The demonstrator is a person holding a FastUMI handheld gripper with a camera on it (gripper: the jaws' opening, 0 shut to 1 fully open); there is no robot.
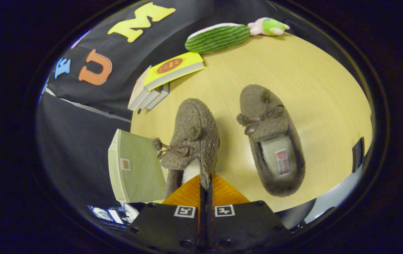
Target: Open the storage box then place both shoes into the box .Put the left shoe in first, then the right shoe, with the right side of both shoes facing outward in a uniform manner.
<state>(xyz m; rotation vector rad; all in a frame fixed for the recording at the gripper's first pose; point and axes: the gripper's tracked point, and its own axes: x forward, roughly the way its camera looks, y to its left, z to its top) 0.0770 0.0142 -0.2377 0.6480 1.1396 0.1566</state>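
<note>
The jaws (205, 188) are pinched tight on the side wall of the left shoe (190, 141), lifted beside the green storage box (136, 169). The right shoe (272, 141) lies flat on the desk (321, 98), books (162, 79) and plush toys (219, 37) beyond

At the lower centre, the gripper (205, 188) has orange fingers, black mounts with screws, and two square black-and-white markers.

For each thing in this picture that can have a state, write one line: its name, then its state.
Gripper: shut on left shoe's side wall.
Left shoe: tilted, held between the fingers.
Right shoe: flat on table, apart from the fingers.
Storage box: beside left shoe; open or shut, cannot tell.
Books: closed, stacked.
</note>
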